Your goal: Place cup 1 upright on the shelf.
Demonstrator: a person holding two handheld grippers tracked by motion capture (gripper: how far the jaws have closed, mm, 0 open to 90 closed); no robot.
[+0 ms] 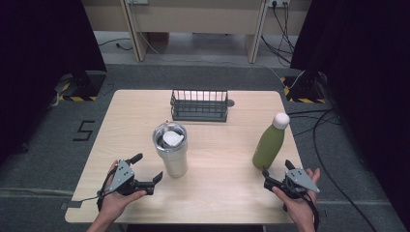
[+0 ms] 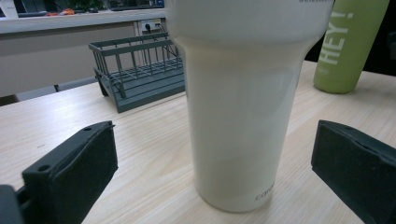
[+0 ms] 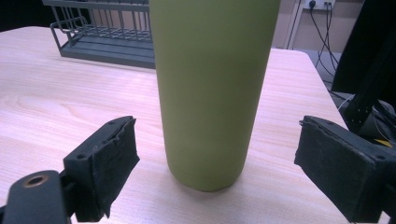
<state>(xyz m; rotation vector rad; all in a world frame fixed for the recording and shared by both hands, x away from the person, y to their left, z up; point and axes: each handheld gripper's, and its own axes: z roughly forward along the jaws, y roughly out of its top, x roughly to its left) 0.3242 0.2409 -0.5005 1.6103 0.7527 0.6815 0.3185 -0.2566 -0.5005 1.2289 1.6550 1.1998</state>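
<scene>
**Both tongs open and lined up on upright vessels; nothing gripped**

In the high view the left gripper (image 1: 147, 171) sits in the lower left of the frame, its jaws spread wide and empty, aimed up and to the right at the cream tumbler (image 1: 171, 150), which stands upright just left of centre on the table (image 1: 222, 193). The right gripper (image 1: 276, 174), lower right, is likewise wide open and holds nothing; the green bottle (image 1: 270, 142) stands upright immediately above it in the frame.

Governing relation: each vessel's long axis is vertical and lies straight ahead between its own gripper's jaws. In the left gripper view the tumbler (image 2: 243, 107) rises centrally between the two pads, clear of both. In the right gripper view the bottle (image 3: 210, 93) is likewise centred, with clear gaps on both sides. Judged from this, a forward push then closure would serve.

Obscured: both gripper views cut off the vessel tops. The tumbler's contents, seen from above, cannot be identified beyond a pale lid or insert. The wire rack (image 1: 199, 105) stands at upper centre, well apart.
</scene>
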